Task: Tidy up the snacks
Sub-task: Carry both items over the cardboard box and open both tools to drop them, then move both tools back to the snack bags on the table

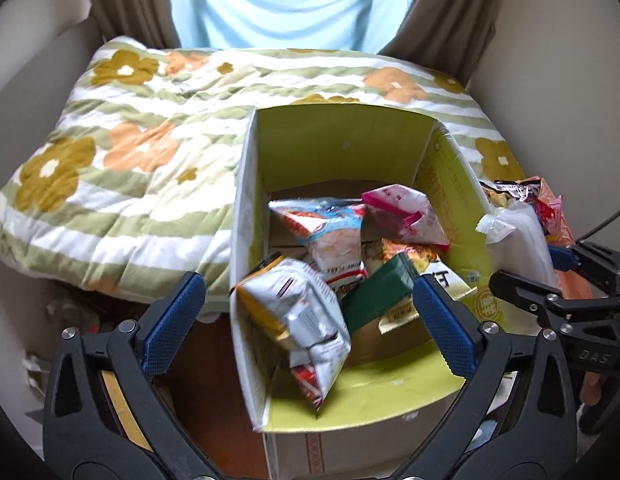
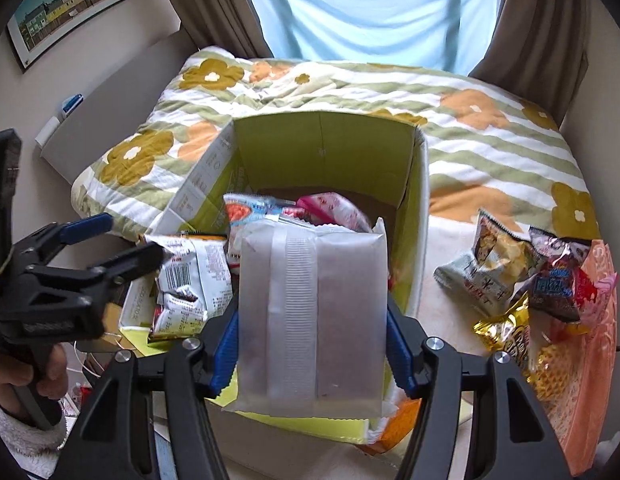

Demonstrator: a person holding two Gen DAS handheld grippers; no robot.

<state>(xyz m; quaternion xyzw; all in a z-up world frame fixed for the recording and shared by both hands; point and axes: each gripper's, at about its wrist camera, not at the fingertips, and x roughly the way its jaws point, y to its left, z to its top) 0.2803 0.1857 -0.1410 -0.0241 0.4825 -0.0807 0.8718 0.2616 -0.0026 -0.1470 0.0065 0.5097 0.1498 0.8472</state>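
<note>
I see the left hand-held gripper (image 1: 310, 304) at the bottom of the left wrist view, released, with its blue pads (image 1: 174, 320) spread wide. A silver snack bag (image 1: 298, 316) lies between the pads without touching either. It sits tilted at the near left corner of the open cardboard box (image 1: 342, 148), partly over the rim.

The box occupies the centre of both views, standing against a bed with a flowered quilt (image 1: 122, 152). Inside it I see a white and red snack bag (image 1: 330, 232), a pink packet (image 1: 406, 212) and a green packet (image 1: 374, 292).

The right hand-held gripper (image 2: 312, 344) sits at the bottom centre of the right wrist view, clenched on a white translucent pouch (image 2: 310, 320). Both pads press the pouch's side edges. The pouch stands upright over the box's near rim.

At the right of the right wrist view, several loose snack bags (image 2: 522, 272) lie in a heap outside the box. At the lower left, a hand (image 2: 26, 376) holds the left unit's grip.
</note>
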